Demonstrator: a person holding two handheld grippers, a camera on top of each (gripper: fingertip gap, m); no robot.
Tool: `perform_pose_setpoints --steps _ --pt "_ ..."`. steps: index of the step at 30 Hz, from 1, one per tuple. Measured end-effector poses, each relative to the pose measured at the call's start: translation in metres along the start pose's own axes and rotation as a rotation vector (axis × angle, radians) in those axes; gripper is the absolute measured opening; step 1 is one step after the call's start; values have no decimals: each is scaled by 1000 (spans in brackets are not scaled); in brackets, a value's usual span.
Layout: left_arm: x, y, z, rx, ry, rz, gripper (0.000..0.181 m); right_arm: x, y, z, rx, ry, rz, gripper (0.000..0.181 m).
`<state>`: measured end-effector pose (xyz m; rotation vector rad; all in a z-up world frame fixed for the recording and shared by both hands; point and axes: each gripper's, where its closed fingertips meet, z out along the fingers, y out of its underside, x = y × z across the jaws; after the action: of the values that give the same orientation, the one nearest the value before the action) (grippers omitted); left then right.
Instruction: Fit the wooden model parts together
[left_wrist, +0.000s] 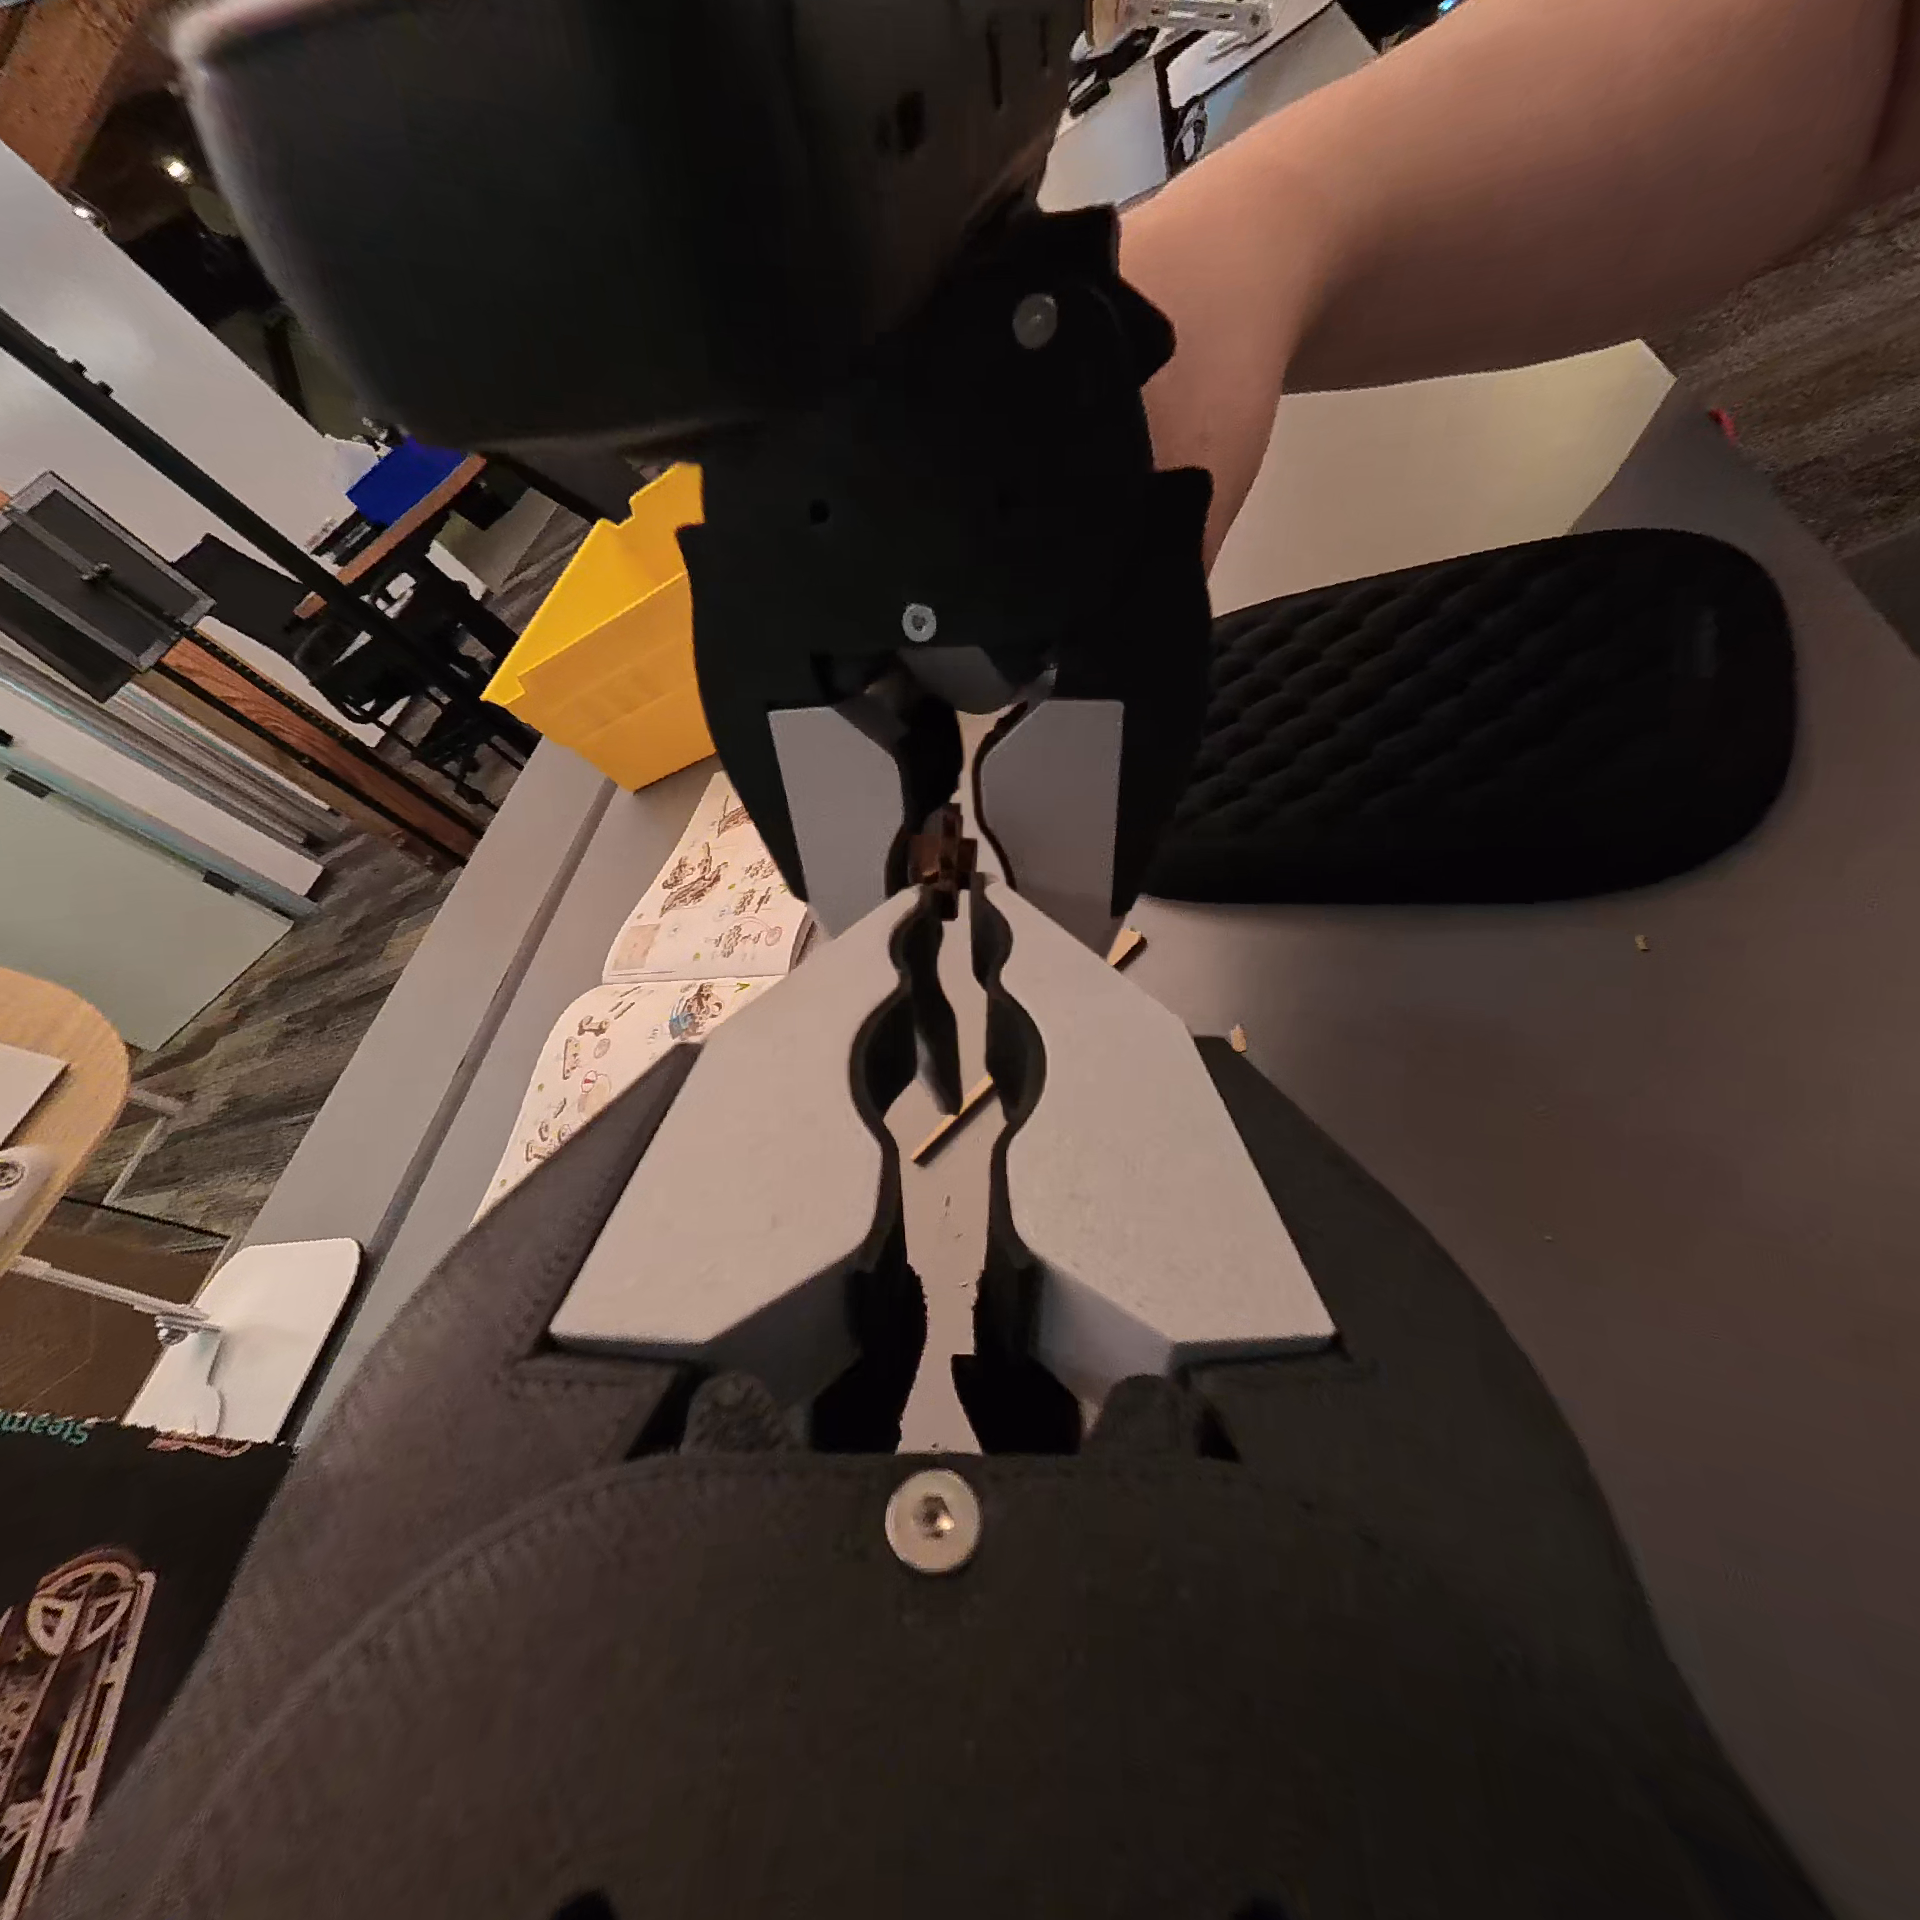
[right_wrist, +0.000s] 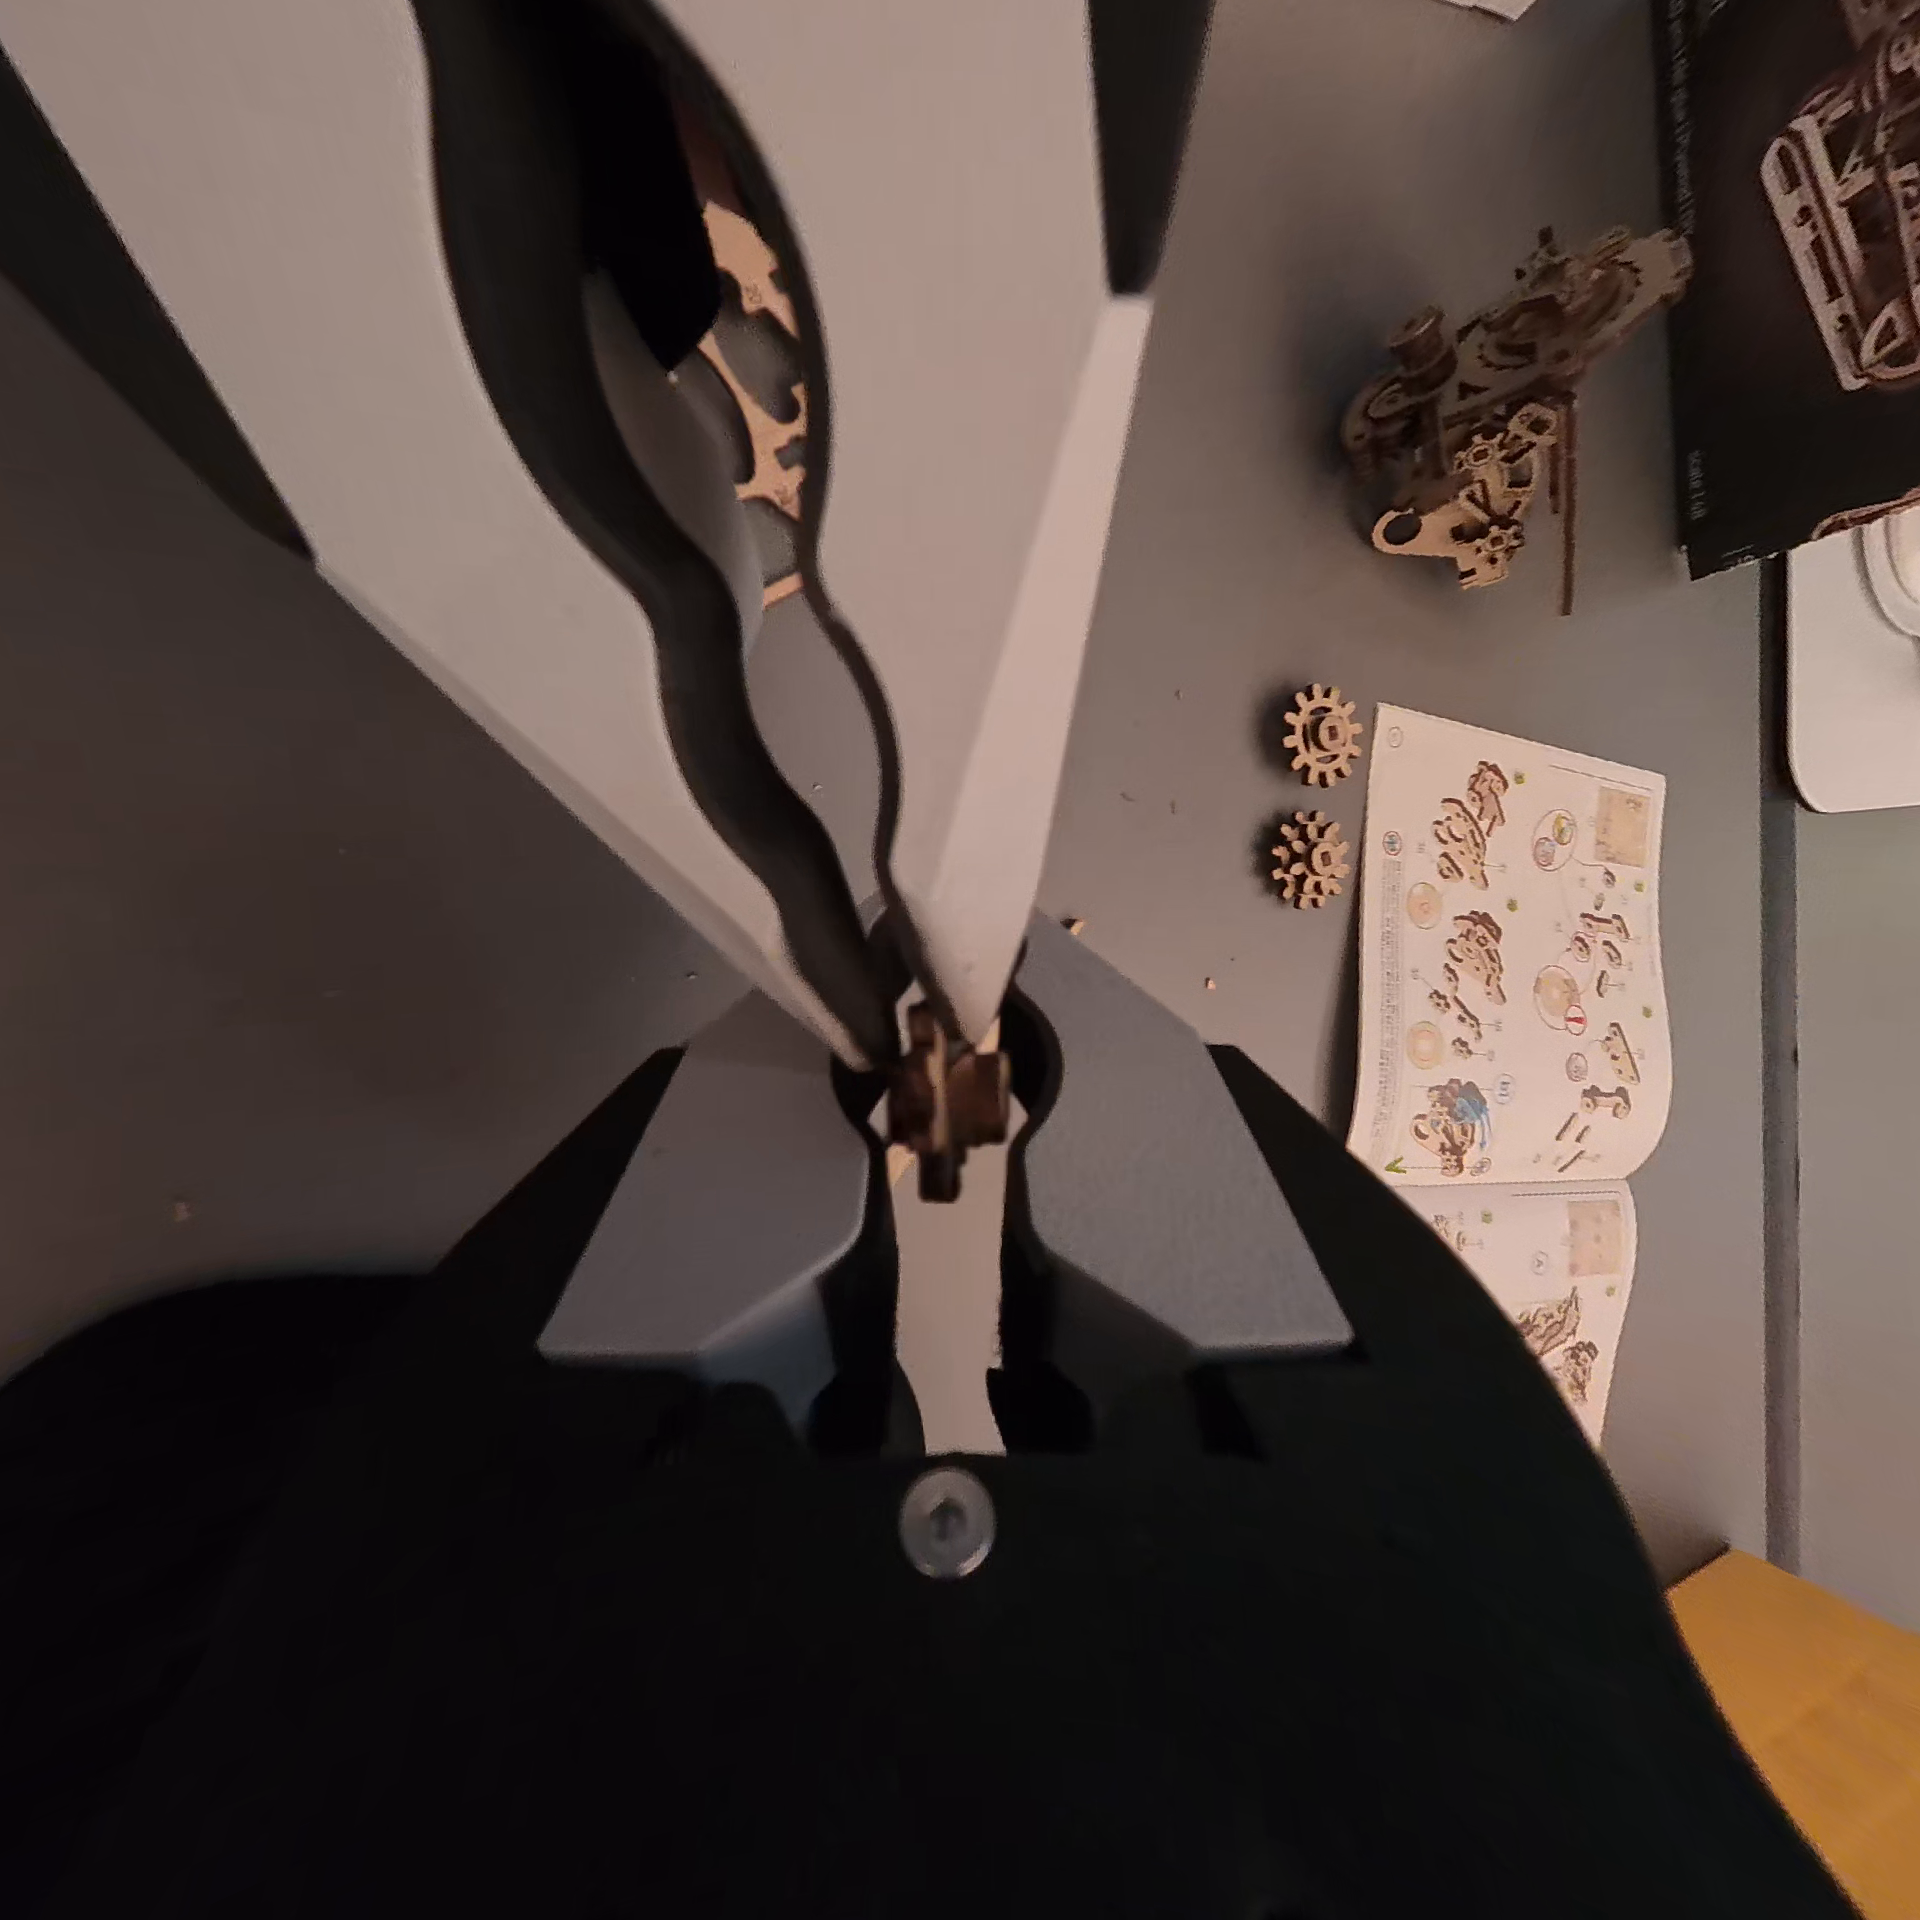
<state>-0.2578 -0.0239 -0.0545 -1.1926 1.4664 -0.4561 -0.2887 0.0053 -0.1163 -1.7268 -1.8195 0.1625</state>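
A small dark wooden gear piece (right_wrist: 948, 1103) is held in the air between both grippers. My right gripper (right_wrist: 958, 961) is shut on it, with the piece sitting a little back from the fingertips. My left gripper (right_wrist: 940, 1039) comes in from the top of the right wrist view and pinches the same piece at its tips. In the left wrist view the piece (left_wrist: 940, 862) sits at the tips of my left gripper (left_wrist: 945, 902). The right gripper's grey fingers (left_wrist: 1060, 790) point down at it from above. How the piece's halves join is hidden by the fingers.
On the grey table (right_wrist: 312, 883) lie two loose wooden gears (right_wrist: 1322, 736), a part-built wooden model (right_wrist: 1486, 416), an open instruction booklet (right_wrist: 1507, 987) and a black box (right_wrist: 1818, 260). A thin wooden stick (left_wrist: 951, 1127) lies under the grippers. A yellow bin (left_wrist: 613, 665) and a black quilted pad (left_wrist: 1455, 717) stand farther off. My hands' fingertips stand some 7 cm from each other.
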Motion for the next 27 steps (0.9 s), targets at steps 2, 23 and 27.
perform_pose_setpoints --steps 2,23,27 --pt "0 -2 0 8 -4 1 3 2 1 0 -8 16 -8 10" --pt "1 -7 -2 31 0 1 3 5 0 2 -21 66 -102 13" --pt "3 -8 -3 36 15 0 3 2 -2 2 -6 46 -109 13"
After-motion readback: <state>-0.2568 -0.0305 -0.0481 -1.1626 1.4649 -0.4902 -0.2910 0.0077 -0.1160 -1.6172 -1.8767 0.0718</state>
